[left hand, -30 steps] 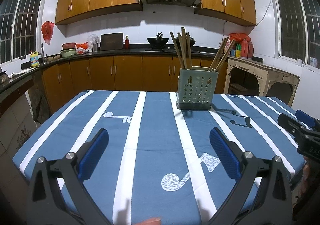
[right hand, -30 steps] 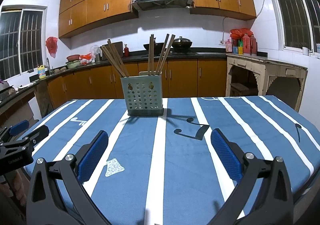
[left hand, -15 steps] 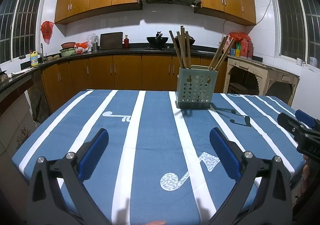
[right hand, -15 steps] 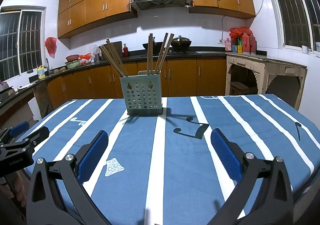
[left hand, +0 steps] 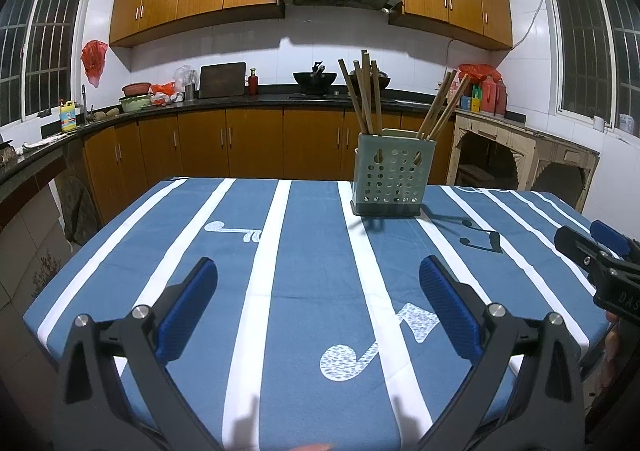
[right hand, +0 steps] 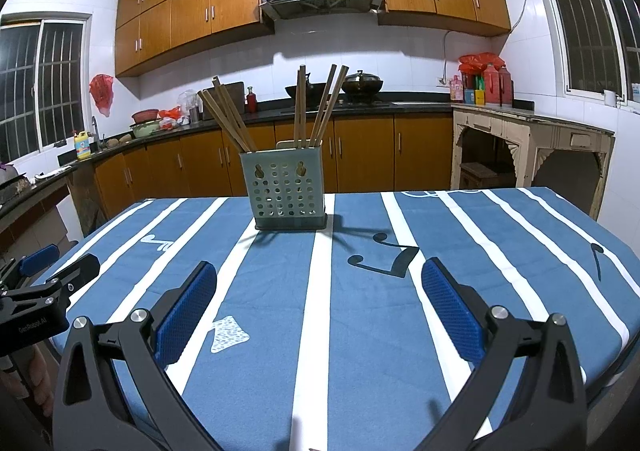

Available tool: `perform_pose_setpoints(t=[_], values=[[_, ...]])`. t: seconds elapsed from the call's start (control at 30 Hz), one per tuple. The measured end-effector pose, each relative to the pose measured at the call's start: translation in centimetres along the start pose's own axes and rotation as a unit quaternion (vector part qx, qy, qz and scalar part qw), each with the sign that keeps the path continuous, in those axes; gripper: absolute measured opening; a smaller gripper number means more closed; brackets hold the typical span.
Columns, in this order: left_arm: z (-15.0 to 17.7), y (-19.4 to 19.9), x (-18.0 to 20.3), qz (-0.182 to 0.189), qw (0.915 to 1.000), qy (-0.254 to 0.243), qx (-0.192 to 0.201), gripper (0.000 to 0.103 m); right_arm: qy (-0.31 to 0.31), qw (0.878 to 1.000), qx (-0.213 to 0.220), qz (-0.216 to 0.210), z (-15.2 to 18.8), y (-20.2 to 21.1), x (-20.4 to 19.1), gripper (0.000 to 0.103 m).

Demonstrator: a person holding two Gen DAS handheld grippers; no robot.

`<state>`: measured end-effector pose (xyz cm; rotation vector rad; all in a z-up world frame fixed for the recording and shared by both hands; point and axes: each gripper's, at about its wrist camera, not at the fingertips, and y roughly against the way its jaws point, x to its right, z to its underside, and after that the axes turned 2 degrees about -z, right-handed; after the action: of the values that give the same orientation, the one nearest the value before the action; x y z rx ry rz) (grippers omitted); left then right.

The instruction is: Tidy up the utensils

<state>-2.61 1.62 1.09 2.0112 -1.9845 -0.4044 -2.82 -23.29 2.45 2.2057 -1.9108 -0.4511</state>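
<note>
A pale green perforated utensil holder [left hand: 389, 179] stands on the far part of the table, also in the right wrist view [right hand: 285, 189]. Several wooden chopsticks [left hand: 363, 93] stand in it in two bunches, leaning outward [right hand: 229, 119]. My left gripper [left hand: 318, 283] is open and empty, low over the near table edge. My right gripper [right hand: 319, 283] is open and empty too, near the same edge. Each gripper shows at the side of the other's view: right [left hand: 600, 251], left [right hand: 48, 271].
The table wears a blue cloth with white stripes and music notes [left hand: 280, 251]. Behind it run kitchen counters with wooden cabinets [left hand: 256, 139], a stove with woks [right hand: 360, 85] and a pale side table [right hand: 528, 147] at right.
Both grippers have drawn back and risen slightly; the holder looks a little farther away. Nothing was grasped or released.
</note>
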Motion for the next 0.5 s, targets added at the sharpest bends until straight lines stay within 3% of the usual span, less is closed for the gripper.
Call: perform_pose_setpoints(t=[0.5], values=[[0.34,-0.12,0.0,-0.001,1.0,0.001,-0.002,0.099,-0.002,1.0,-0.001,0.0,0.06,0.03,-0.18,0.101]])
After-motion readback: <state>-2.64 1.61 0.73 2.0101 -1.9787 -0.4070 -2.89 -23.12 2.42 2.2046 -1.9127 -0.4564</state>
